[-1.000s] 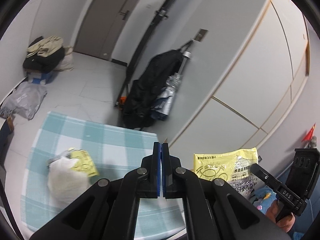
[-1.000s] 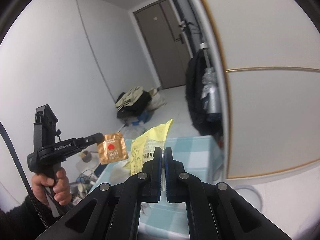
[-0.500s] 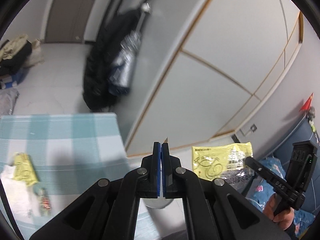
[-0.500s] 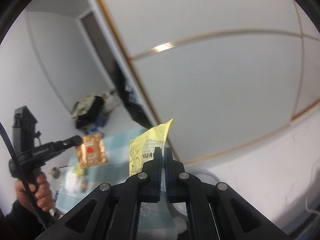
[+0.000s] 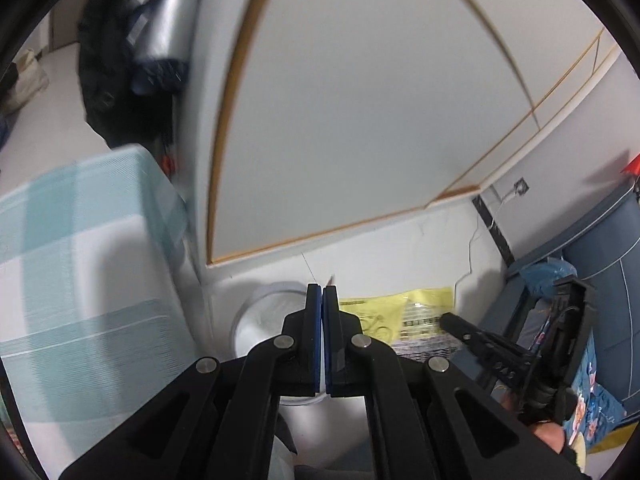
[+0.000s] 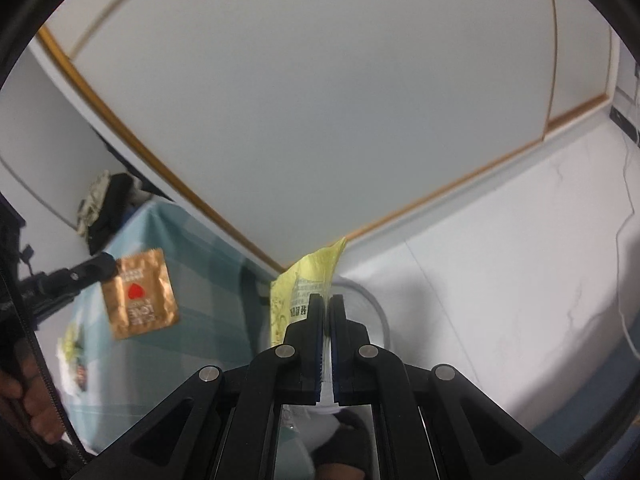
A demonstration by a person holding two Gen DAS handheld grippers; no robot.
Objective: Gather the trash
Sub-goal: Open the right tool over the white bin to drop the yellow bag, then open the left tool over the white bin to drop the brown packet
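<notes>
Left claw [image 6: 108, 266] pinching brown wrapper [image 6: 140, 294], right claw [image 6: 326, 312] clamping yellow wrapper [image 6: 308, 280] above bin [image 6: 376, 308]

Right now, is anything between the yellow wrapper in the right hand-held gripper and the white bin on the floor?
Nothing visible blocks it. The yellow wrapper, pinched in the right hand-held gripper, hangs right by the white bin, whose rim shows just behind it. The left hand-held gripper holds its brown wrapper off to the side, over the checked cloth.
</notes>
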